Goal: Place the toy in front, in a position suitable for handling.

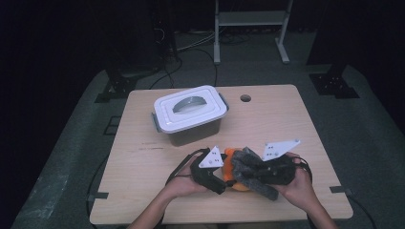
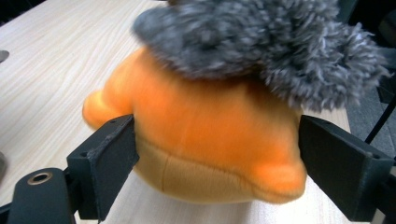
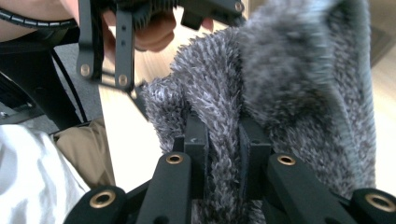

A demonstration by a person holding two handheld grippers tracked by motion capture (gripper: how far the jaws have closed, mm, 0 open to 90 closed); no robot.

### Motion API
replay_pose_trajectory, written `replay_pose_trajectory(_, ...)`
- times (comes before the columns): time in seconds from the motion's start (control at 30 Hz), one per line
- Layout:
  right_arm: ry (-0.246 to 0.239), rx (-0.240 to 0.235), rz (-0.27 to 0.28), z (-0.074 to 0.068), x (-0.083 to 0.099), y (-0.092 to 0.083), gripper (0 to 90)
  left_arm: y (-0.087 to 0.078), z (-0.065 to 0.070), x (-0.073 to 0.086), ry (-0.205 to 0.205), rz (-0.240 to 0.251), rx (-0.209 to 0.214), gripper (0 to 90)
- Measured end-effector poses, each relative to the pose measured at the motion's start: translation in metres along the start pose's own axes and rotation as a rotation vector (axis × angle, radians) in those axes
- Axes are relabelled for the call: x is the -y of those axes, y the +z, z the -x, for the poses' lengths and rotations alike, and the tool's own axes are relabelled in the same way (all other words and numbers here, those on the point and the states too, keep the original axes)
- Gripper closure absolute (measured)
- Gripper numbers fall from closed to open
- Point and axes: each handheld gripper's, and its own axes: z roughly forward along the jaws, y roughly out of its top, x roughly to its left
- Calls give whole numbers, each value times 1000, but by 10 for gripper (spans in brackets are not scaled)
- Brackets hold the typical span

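An orange plush toy (image 1: 230,154) lies on the wooden table (image 1: 296,124) near its front edge, between the person's two hands. A grey fuzzy fabric piece (image 1: 250,167) is draped over the toy's top. My left gripper (image 1: 223,180) comes at the toy from the left. In the left gripper view its jaws stand wide, one pad against each side of the orange plush toy (image 2: 210,126), with the grey fabric (image 2: 261,42) above. My right gripper (image 1: 259,171) is shut on a fold of the grey fabric (image 3: 289,70), pinched between the pads of that gripper (image 3: 223,135).
A grey box with a white clip-on lid (image 1: 190,110) stands at the table's back left. A round cable hole (image 1: 245,98) sits behind centre. A metal stand (image 1: 250,19) and cables lie on the floor beyond the table. The other hand and its gripper (image 3: 126,46) sit close above the fabric.
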Motion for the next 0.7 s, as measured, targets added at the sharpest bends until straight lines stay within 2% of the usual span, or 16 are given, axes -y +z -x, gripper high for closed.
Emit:
replay_pose_trajectory(0.17,25,16,-11,3,15,-12,763,4,1,0,7,-15,13,136)
replay_pose_trajectory(0.27,35,24,-21,3,16,-17,763,4,3,-2,22,-16,11,139)
replay_pose_trajectory(0.33,31,25,-22,3,14,-15,763,-1,2,-5,22,8,12,139)
replay_pose_trajectory(0.47,34,-12,-10,4,13,-5,764,-9,3,-9,30,47,17,139)
replay_pose_trajectory(0.57,32,-25,-16,3,12,-1,764,-4,4,-6,52,22,20,163)
replay_pose_trajectory(0.7,26,-16,-8,2,5,-4,765,-3,3,-4,53,8,12,161)
